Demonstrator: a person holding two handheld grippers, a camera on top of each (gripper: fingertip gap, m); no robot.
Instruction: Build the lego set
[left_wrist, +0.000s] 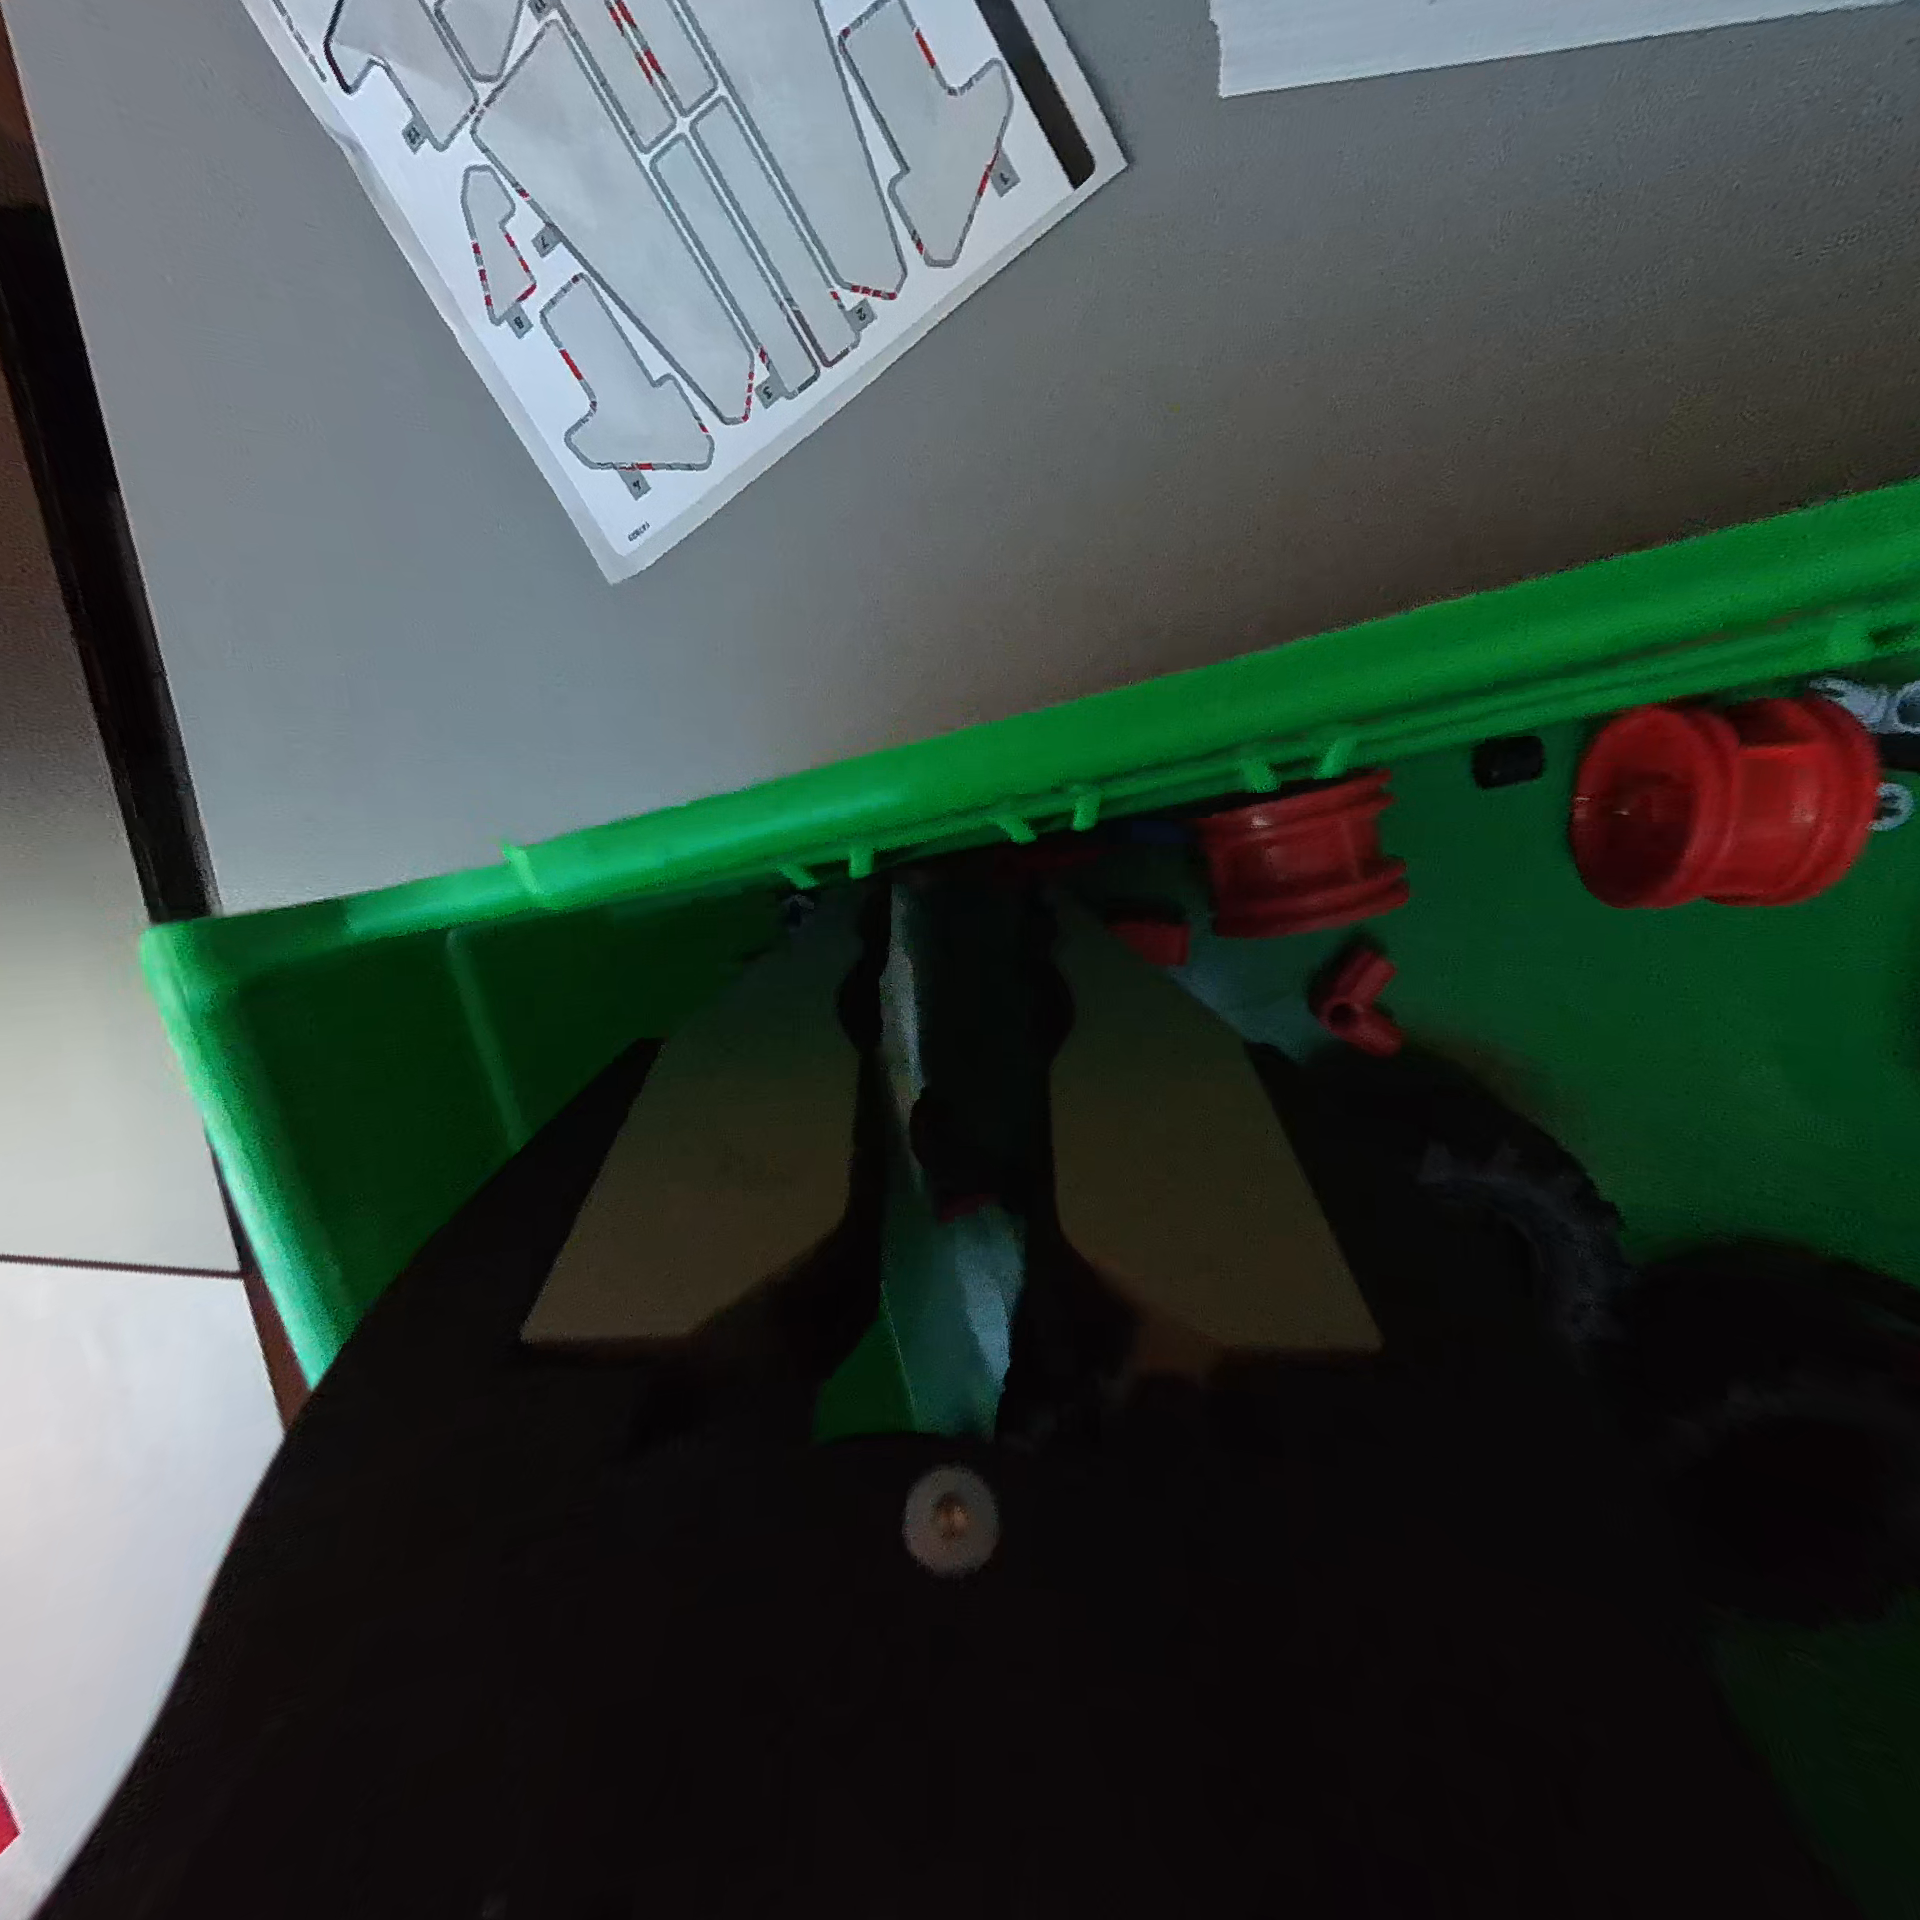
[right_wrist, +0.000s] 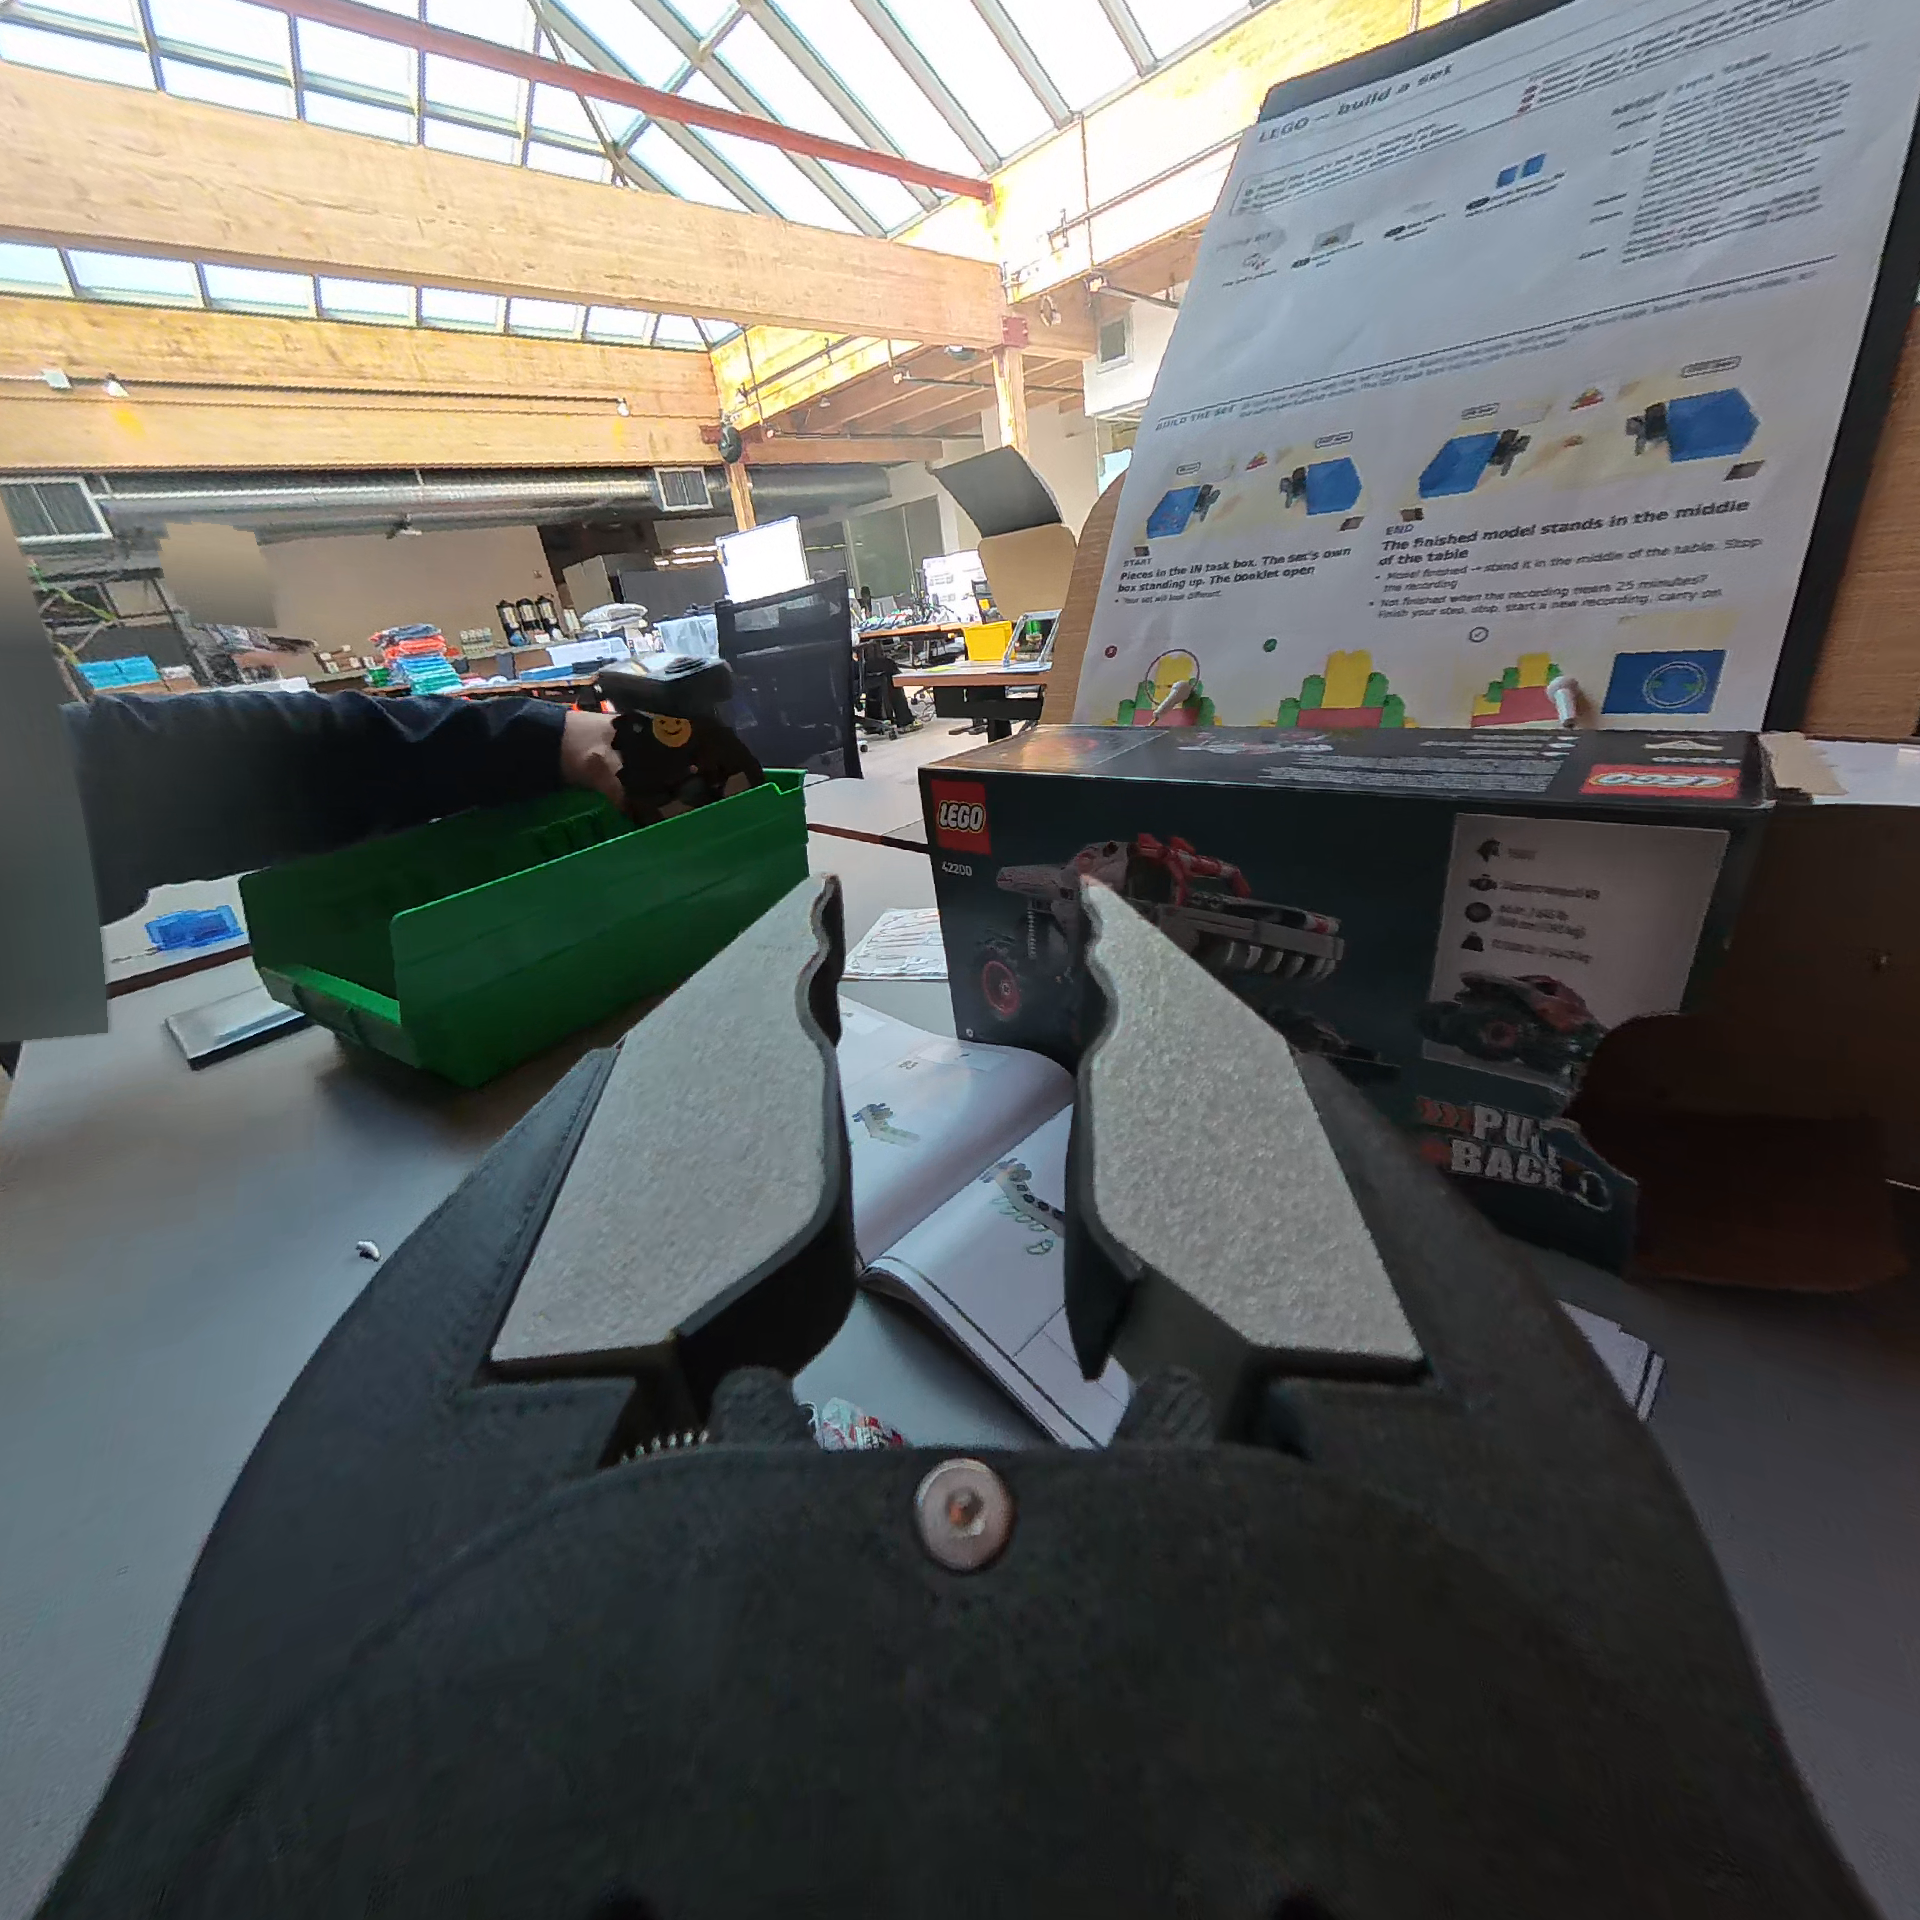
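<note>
My left gripper reaches down into the green bin, near its far wall. Its jaws stand close together around a black lego piece with a red end. Two red wheel hubs, a small red connector and a black tyre lie in the bin to the right. In the right wrist view the left gripper shows inside the bin, held by a hand. My right gripper is open and empty above the open booklet.
The set's box stands behind the booklet, with a printed sheet on a board behind it. A sticker sheet lies on the grey table beyond the bin. The table's edge runs at the left. A blue object lies left of the bin. About 45 cm separates my left fingertips from my right.
</note>
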